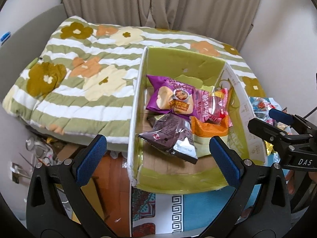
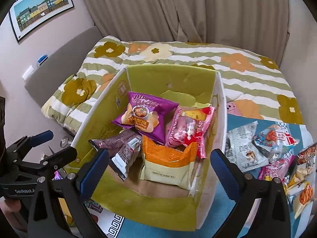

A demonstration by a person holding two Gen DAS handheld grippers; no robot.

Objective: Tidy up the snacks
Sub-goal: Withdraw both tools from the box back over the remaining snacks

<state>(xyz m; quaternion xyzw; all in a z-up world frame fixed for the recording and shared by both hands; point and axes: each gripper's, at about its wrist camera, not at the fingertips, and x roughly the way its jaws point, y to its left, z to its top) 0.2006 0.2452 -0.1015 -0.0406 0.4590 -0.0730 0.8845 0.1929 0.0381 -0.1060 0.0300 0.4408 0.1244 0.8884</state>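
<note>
Snacks [image 2: 146, 119] lie heaped inside the green box [image 2: 170, 79], gathered for storage; more packets [image 2: 245, 150] wait on the blue cloth beside it. Right tongs [image 2: 159, 167] stand wide and empty above the box; left tongs [image 1: 158, 156] likewise wide, holding nothing.

Behind your work area: quilt [image 2: 198, 59] w/ green-white stripes and big flower print, bunched at the left end. Beige curtain [image 2: 178, 8] hangs along the back wall. Framed picture [image 2: 39, 6] of coloured houses upper left on the wall. Wood floor [image 1: 111, 170] shows below the quilt's edge, some clutter there.
</note>
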